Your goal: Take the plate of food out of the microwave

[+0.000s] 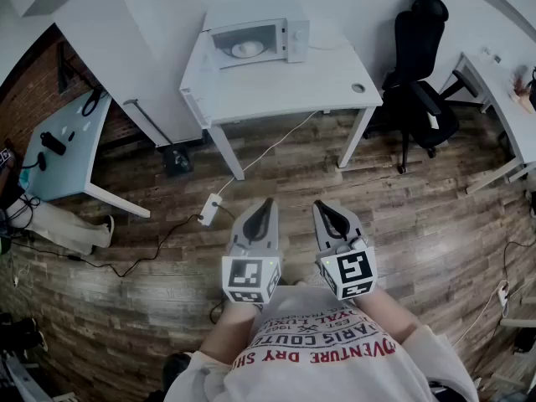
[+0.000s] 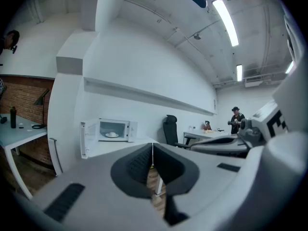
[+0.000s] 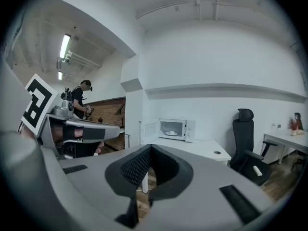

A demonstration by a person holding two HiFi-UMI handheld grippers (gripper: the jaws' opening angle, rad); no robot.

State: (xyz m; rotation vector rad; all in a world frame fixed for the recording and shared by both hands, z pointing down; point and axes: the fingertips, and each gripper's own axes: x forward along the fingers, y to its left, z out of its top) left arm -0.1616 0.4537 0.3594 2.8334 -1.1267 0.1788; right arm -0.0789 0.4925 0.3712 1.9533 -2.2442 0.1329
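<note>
Red print on the shirt (image 1: 322, 342) is partly readable: "VENTURE DRY". The two claws, left gripper (image 1: 268, 202) and right gripper (image 1: 318, 205), are side by side, both closed on nothing. One plate (image 1: 247, 49) sits inside the one microwave (image 1: 297, 33), its door open, on the white table (image 1: 293, 86). The plate is at twelve o'clock from both claws, well apart.

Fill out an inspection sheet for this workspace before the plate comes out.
Surface: white table, carrying the microwave at its back.
Job's things: microwave, door open; plate of food inside.
Clutter: small dark items on the side desk.
Grippers: left gripper and right gripper, jaws shut, empty, well short of the table.
Cables: power strip and white cable on the floor before the table.
Surroundings: black office chair right of the table; wooden floor.
</note>
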